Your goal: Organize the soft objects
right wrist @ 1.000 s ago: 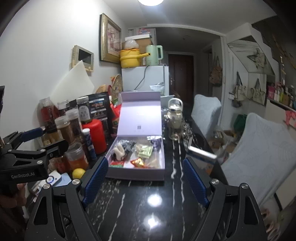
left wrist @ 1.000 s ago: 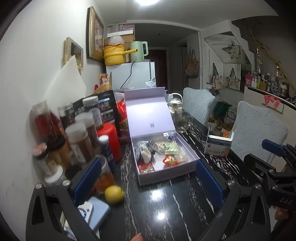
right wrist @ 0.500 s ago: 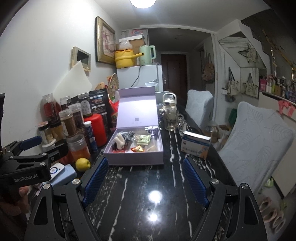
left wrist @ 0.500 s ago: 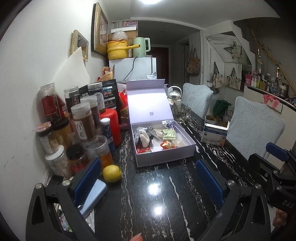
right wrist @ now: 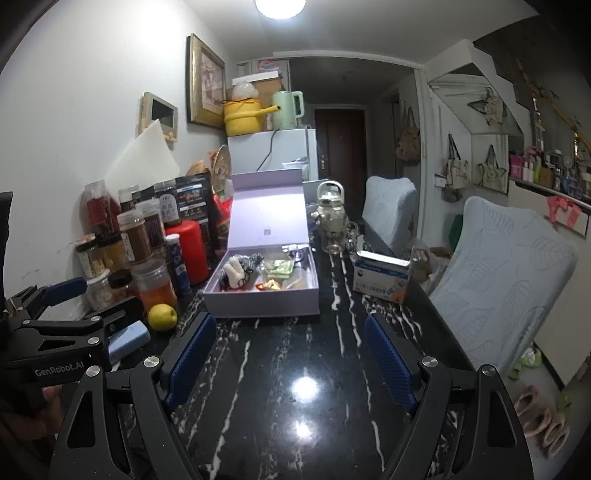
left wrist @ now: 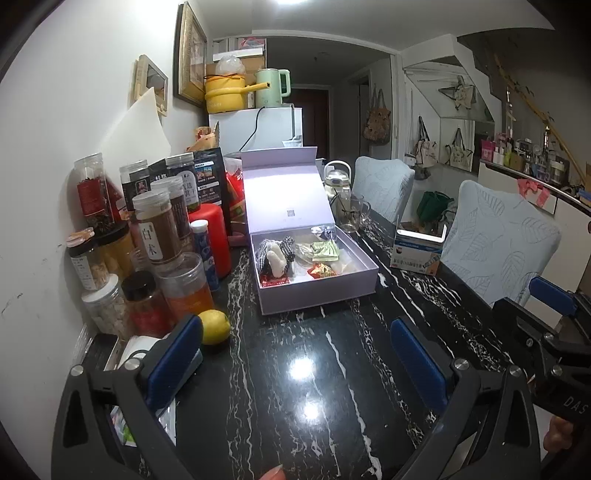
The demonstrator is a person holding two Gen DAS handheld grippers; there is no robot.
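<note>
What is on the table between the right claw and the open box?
Nothing: in the right wrist view, only bare black marble table lies between the open right claw and the lilac box. The lemon sits off to the side.

light: ceiling lamp point(right wrist: 280, 5) overhead | glare: on glossy table point(right wrist: 303, 387) | edges: fisheye-bent, dark | focus: sharp

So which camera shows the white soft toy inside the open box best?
The left wrist view: the white soft toy appears larger and seen more from above inside the open box. The right wrist view shows it smaller, at a lower angle.
</note>
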